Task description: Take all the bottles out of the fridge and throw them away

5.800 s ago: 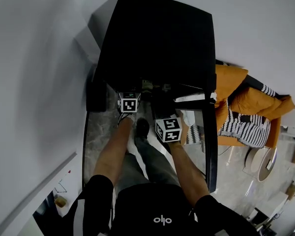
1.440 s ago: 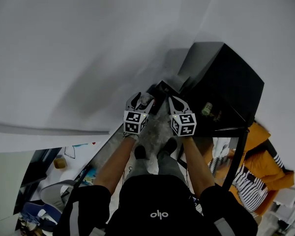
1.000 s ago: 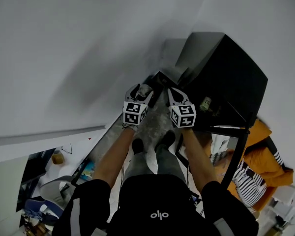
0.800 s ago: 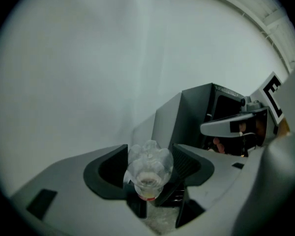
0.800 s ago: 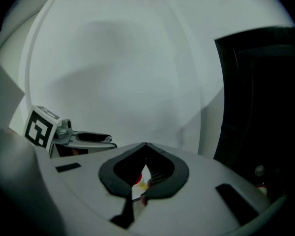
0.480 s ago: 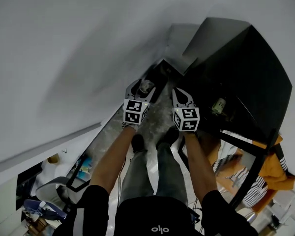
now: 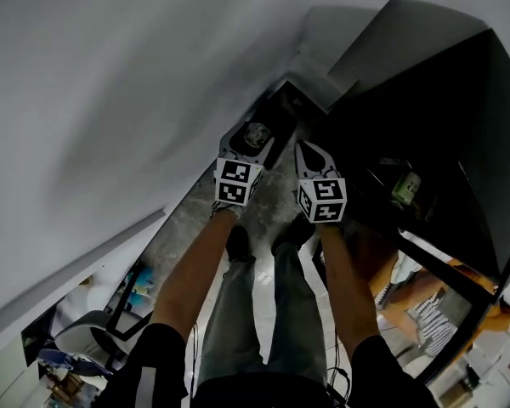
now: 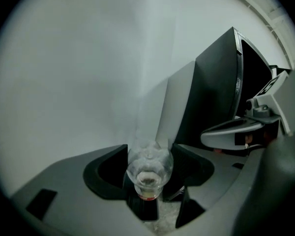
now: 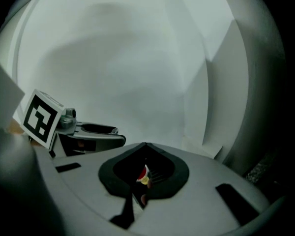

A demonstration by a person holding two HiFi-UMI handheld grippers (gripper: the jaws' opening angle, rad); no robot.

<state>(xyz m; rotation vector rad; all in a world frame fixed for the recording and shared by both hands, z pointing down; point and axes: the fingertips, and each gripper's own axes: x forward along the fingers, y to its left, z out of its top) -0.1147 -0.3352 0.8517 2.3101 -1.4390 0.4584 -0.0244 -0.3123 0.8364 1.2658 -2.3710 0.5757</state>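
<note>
My left gripper [image 7: 252,129] is shut on a clear plastic bottle [image 7: 257,136]. In the left gripper view the bottle [image 8: 148,167] points base-first away from the camera, its red-ringed neck pinched deep between the pads of the left gripper [image 8: 149,151]. My right gripper [image 7: 307,150] hangs beside it with its jaws together and nothing in them; a small red and yellow speck shows behind the tips of the right gripper [image 9: 145,146]. The black fridge [image 7: 425,117] stands open at the right with a green-labelled bottle [image 7: 405,185] on a shelf.
A dark, bin-like container [image 7: 285,102] sits in the corner between the white wall [image 7: 110,83] and the fridge, just beyond both grippers. The person's shoes [image 7: 238,241] stand on the grey marbled floor. The open glass fridge door [image 7: 459,279] and an orange chair lie at the lower right.
Both grippers have sunk side by side toward the dark container in the corner, the left one still with the bottle. The view has tilted, and the fridge has slid to the right.
</note>
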